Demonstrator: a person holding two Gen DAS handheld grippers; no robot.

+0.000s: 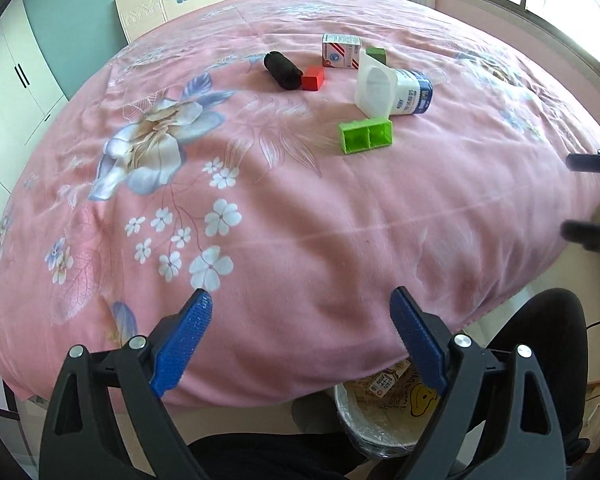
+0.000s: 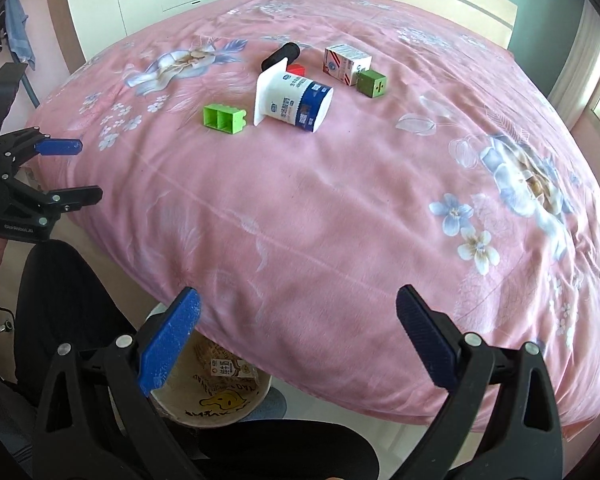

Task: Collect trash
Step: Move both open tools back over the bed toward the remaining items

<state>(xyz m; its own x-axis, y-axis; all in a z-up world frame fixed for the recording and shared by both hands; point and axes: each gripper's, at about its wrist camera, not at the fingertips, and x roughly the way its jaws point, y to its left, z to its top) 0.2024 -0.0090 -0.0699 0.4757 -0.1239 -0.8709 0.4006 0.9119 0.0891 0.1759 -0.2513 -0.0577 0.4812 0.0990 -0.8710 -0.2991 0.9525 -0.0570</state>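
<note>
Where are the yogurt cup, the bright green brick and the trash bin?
yogurt cup (image 2: 296, 100): right wrist view, on its printed side.
bright green brick (image 2: 224, 119): right wrist view, on its hollow face.
trash bin (image 1: 374, 438): left wrist view, on its rim.

Pink floral bed (image 1: 300, 220), scattered trash, blocks.

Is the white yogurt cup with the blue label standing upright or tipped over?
Tipped over: the white yogurt cup with the blue label lies sideways on the pink bedspread.
</note>
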